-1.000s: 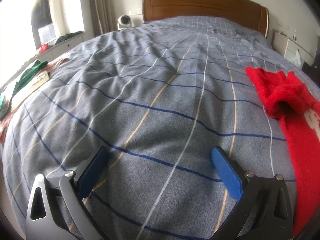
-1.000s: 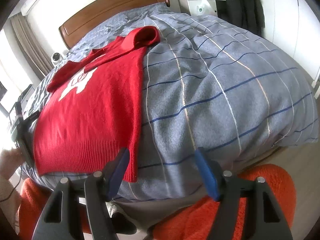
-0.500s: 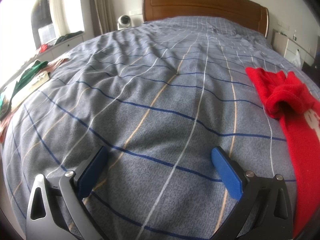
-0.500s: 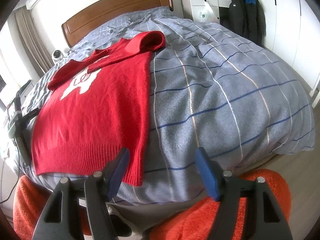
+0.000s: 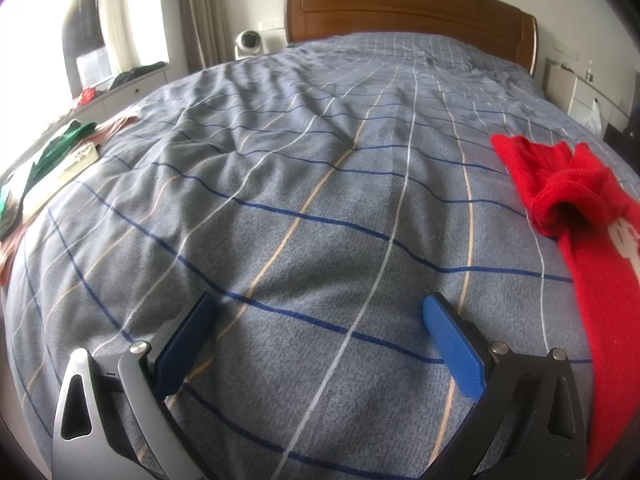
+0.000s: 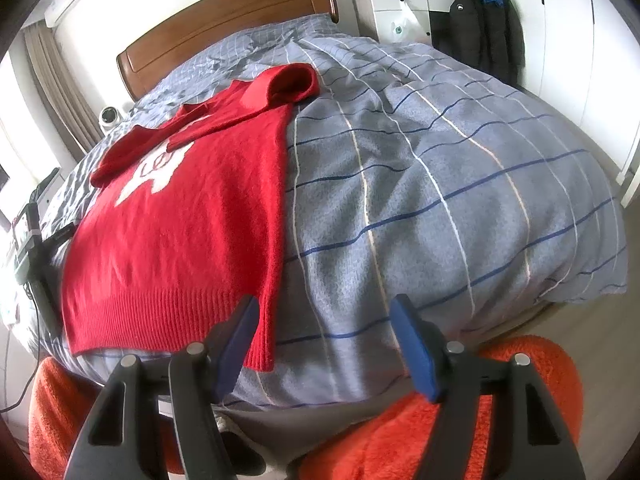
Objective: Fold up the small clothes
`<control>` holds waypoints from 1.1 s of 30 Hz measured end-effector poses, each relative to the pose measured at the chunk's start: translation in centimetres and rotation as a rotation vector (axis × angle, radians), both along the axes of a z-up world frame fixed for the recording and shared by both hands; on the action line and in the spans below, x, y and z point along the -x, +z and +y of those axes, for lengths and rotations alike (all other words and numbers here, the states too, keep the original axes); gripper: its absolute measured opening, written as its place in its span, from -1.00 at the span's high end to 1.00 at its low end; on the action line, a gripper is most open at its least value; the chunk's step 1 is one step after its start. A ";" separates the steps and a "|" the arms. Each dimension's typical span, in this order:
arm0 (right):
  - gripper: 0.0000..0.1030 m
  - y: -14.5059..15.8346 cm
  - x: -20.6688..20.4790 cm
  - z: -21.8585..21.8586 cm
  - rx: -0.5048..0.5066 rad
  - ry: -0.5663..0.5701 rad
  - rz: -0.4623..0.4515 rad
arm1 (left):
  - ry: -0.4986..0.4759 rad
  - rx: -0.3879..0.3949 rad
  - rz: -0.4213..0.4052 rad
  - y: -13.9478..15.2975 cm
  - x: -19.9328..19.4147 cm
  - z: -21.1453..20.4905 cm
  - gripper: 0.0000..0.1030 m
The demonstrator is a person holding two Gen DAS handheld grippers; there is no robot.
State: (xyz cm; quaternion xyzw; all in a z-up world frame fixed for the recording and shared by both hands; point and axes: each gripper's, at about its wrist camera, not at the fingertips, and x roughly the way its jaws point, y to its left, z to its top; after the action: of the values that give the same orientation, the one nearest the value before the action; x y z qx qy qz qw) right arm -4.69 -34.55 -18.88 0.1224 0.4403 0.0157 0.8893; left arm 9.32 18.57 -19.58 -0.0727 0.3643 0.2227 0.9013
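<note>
Both pairs of jaws stand wide and empty: the right gripper (image 6: 324, 328) beside the red sweater's (image 6: 188, 236) hem corner at the bed's (image 6: 460, 184) near edge, the left gripper (image 5: 320, 320) over bare cover. Folding looks unstarted; next, grasp that corner.

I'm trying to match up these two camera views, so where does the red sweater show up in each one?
Left wrist view: the red sweater runs down the far right edge, collar end uppermost.
Right wrist view: the red sweater lies flat, left of centre, hem nearest the camera.
Shared landmark: the wooden headboard at the far end of the bed.
</note>
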 end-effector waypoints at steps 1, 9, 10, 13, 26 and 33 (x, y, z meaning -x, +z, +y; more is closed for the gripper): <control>-0.31 0.0 0.0 0.0 0.000 0.000 0.001 | 0.000 0.000 0.000 0.0 0.0 -0.1 -0.99; -0.31 -0.1 0.1 0.3 0.007 0.009 -0.002 | 0.000 0.000 0.000 0.0 0.0 0.0 -0.99; -0.31 0.0 0.1 0.4 0.008 0.009 -0.002 | 0.000 0.000 0.000 0.0 0.1 -0.1 -0.99; -0.31 0.0 0.1 0.4 0.009 0.010 -0.001 | 0.000 0.000 0.000 0.0 0.1 -0.1 -0.99; -0.31 -0.2 -0.1 0.8 0.015 0.024 0.006 | 0.000 -0.001 -0.001 -0.1 0.1 -0.1 -0.99; -0.31 -0.3 -0.1 1.0 0.017 0.029 0.009 | 0.000 -0.001 -0.001 -0.1 0.1 -0.1 -0.99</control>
State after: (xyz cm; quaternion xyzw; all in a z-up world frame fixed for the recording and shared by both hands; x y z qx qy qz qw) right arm -4.54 -33.56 -19.19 0.1088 0.4462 0.0243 0.8880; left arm 9.24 18.45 -19.64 -0.0724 0.3640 0.2227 0.9015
